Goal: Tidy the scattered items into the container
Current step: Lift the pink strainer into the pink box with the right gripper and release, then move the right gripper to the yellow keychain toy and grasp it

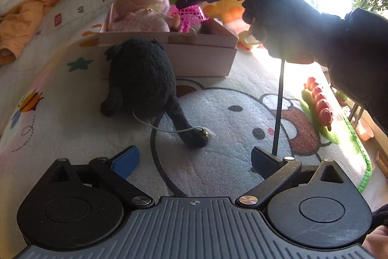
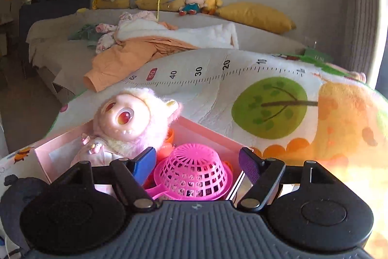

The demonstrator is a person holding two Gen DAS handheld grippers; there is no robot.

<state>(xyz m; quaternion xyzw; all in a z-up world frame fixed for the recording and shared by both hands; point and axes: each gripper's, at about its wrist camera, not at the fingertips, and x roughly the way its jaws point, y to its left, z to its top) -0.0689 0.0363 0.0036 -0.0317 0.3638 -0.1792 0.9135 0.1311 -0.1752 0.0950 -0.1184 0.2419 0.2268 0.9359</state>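
black plush (image 1: 143, 84) lies on the mat at centre-left of the left view, long axis running up-frame to the pink box (image 1: 201, 50), nearer the left gripper (image 1: 194, 157), fingers wide and empty; right gripper (image 2: 197, 162), fingers wide, hovers over the box.

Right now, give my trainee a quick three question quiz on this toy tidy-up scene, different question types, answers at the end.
1. True or false: the black plush toy already lies inside the pink box.
2. Which toy sits in the box beside the pink-furred doll? A) pink plastic basket B) yellow duck C) toy car
3. Fill in: the left gripper has its jaws ____, as does the right gripper.

Key: 1 false, it lies on the mat against the box front; 2 A; 3 open.
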